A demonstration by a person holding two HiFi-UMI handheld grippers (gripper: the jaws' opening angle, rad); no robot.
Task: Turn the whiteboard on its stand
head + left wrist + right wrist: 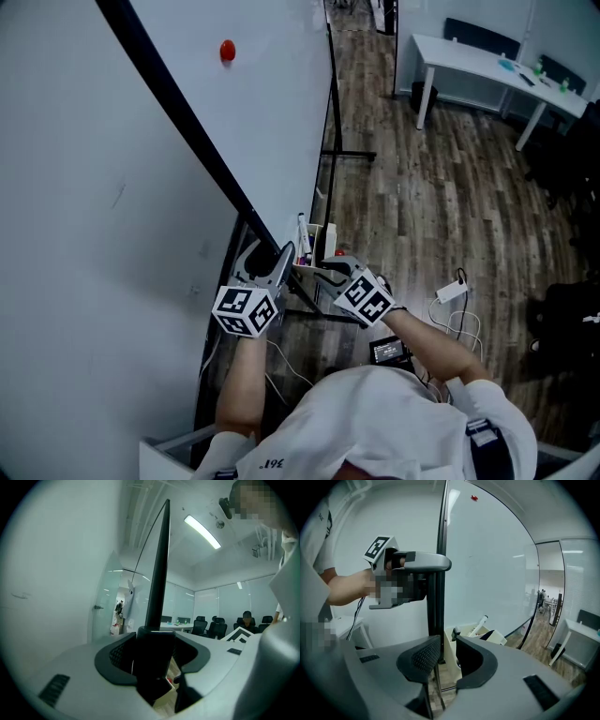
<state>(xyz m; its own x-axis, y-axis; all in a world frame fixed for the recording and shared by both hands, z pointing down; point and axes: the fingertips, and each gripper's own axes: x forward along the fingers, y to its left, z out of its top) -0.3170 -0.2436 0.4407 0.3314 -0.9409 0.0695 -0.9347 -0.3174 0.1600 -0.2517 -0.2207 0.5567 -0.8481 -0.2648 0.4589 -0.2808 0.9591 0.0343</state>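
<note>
The left gripper point(157, 654) clamps the whiteboard frame point(159, 573), likely for turning leverage, while the right gripper point(447, 657) hangs open beside the marker holder point(449, 644).

Cool, even indoor light from ceiling strip lamp point(202, 526) (slight glare); soft shadows. Both gripper views fisheye-bent with dark vignetted corners; near jaws blurred.
</note>
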